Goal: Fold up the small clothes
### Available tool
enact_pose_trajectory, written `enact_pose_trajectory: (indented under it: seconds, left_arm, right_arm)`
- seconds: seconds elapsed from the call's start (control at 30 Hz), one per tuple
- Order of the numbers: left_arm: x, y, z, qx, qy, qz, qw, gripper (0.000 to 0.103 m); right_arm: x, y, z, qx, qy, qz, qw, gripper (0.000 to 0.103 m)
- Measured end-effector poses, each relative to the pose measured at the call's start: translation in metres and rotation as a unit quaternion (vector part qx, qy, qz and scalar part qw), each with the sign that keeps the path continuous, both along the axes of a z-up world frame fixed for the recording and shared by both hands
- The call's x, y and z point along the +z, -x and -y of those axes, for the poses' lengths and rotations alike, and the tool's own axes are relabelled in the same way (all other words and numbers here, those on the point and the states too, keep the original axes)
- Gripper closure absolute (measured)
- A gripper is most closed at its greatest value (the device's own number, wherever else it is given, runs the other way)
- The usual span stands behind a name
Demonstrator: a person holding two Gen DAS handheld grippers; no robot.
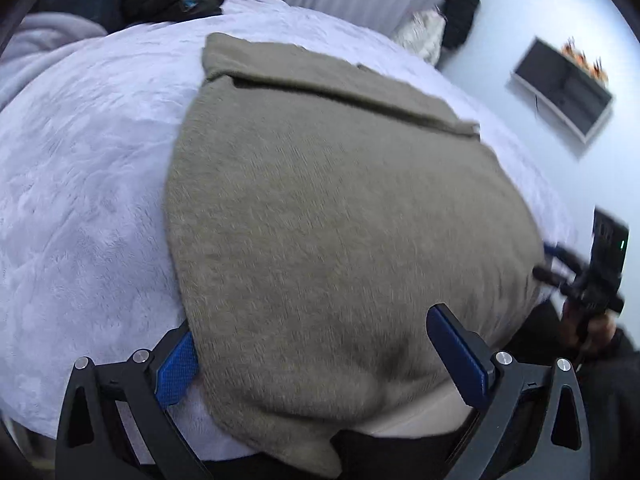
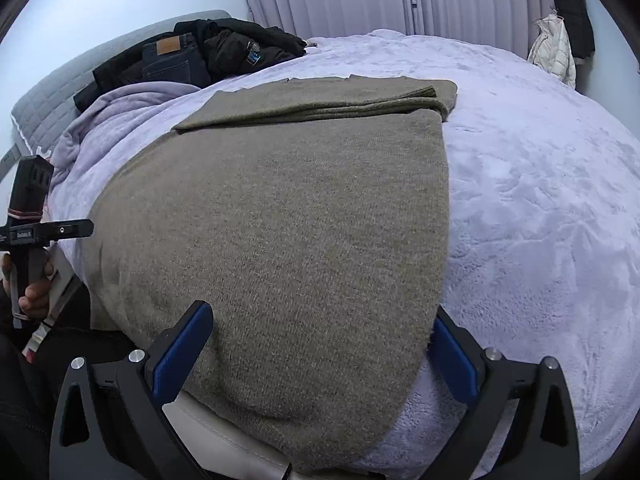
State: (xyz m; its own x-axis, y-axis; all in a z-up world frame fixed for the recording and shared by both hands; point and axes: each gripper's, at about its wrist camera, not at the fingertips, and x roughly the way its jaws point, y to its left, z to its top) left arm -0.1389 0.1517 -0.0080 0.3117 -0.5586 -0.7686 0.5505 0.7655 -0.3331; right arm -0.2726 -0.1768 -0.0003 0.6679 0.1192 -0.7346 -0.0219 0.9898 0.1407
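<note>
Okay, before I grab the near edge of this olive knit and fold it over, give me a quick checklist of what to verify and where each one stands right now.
1. Left tongs open: ok, jaws spread wide.
2. Right tongs open: ok, jaws spread wide.
3. Each pair at a near corner of the olive knit garment: ok, fabric edge lies between both sets of jaws.
4. Fabric actually gripped: not ok, nothing is pinched yet.
5. Garment lying smooth on the lavender blanket: ok, with the far end already folded over.
6. Landing area free: ok, the dark clothes pile sits beyond the garment, apart from it.
</note>
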Motion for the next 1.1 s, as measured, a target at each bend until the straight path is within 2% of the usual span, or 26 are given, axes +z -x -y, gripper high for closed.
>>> enact_pose_trajectory:
  seconds: [0.03, 0.13, 0.2, 0.27, 0.3, 0.33, 0.37, 0.47, 0.5, 0.57, 0.67, 0.7, 0.73, 0.8, 0.83, 0.87, 0.97, 1.0, 1.1]
  left_arm:
    - [-0.003, 0.001, -0.001, -0.002, -0.001, -0.002, 1.0, 0.0]
    - [-0.003, -0.008, -0.004, 0.022, 0.033, -0.02, 0.999, 0.001]
    - [0.003, -0.014, -0.001, 0.043, 0.045, -0.024, 0.9978, 0.015]
    - [0.006, -0.015, 0.001, 0.058, 0.017, -0.012, 0.9981, 0.042]
    - [0.005, -0.013, 0.001, 0.061, 0.001, -0.003, 0.9981, 0.049]
    - [0.004, -0.011, -0.002, 0.063, -0.006, 0.005, 0.998, 0.058]
    - [0.003, -0.011, -0.006, 0.067, 0.003, 0.004, 0.9977, 0.063]
    - [0.0, -0.014, -0.016, 0.08, 0.024, -0.006, 0.9965, 0.062]
    - [-0.002, -0.016, -0.015, 0.083, 0.025, -0.007, 0.9962, 0.059]
    - [-0.003, -0.019, -0.01, 0.073, 0.031, -0.01, 0.9968, 0.043]
    - [0.0, -0.017, -0.004, 0.064, 0.009, 0.004, 0.9979, 0.044]
    - [0.001, -0.017, -0.003, 0.065, 0.003, 0.008, 0.9979, 0.05]
    - [0.002, -0.017, -0.005, 0.071, -0.003, 0.011, 0.9974, 0.064]
    - [0.006, -0.019, -0.014, 0.078, 0.01, -0.007, 0.9969, 0.091]
    - [0.009, -0.02, -0.018, 0.075, 0.021, -0.018, 0.9968, 0.094]
    - [0.013, -0.017, -0.017, 0.075, 0.015, -0.012, 0.997, 0.094]
    - [0.021, -0.008, -0.008, 0.063, -0.022, 0.014, 0.9977, 0.094]
    - [0.025, -0.008, -0.007, 0.06, -0.02, 0.017, 0.9979, 0.094]
    - [0.039, -0.012, -0.014, 0.064, 0.022, 0.012, 0.9976, 0.094]
  right_arm:
    - [-0.001, 0.004, -0.001, 0.008, 0.007, 0.003, 1.0, 0.002]
    - [-0.005, 0.012, 0.0, 0.014, 0.013, 0.014, 1.0, 0.002]
    - [-0.005, 0.007, -0.002, 0.006, 0.01, 0.01, 1.0, 0.002]
    - [0.0, 0.004, -0.004, 0.005, 0.013, 0.009, 1.0, 0.015]
    - [0.002, 0.005, -0.004, 0.005, 0.015, 0.008, 1.0, 0.033]
    - [0.003, 0.006, 0.0, 0.006, 0.011, 0.006, 1.0, 0.046]
    - [0.004, 0.009, 0.004, 0.005, -0.001, 0.006, 1.0, 0.054]
    - [0.001, 0.013, 0.023, -0.001, -0.06, 0.006, 0.998, 0.057]
    - [-0.001, 0.012, 0.029, -0.009, -0.085, 0.008, 0.996, 0.056]
    - [-0.006, 0.011, 0.039, -0.021, -0.137, 0.014, 0.99, 0.052]
    - [-0.008, 0.009, 0.041, -0.026, -0.153, 0.017, 0.988, 0.052]
    - [-0.008, 0.009, 0.04, -0.024, -0.148, 0.018, 0.989, 0.052]
    - [-0.008, 0.009, 0.037, -0.024, -0.142, 0.018, 0.989, 0.052]
    - [-0.006, 0.006, 0.033, -0.021, -0.128, 0.012, 0.991, 0.061]
    - [-0.003, 0.004, 0.03, -0.018, -0.122, 0.008, 0.992, 0.079]
    - [-0.001, 0.003, 0.03, -0.013, -0.127, 0.005, 0.992, 0.087]
    - [0.009, 0.005, 0.031, 0.0, -0.142, 0.012, 0.99, 0.091]
    - [0.014, 0.006, 0.031, 0.006, -0.142, 0.016, 0.99, 0.091]
    - [0.029, 0.009, 0.036, 0.014, -0.157, 0.032, 0.987, 0.095]
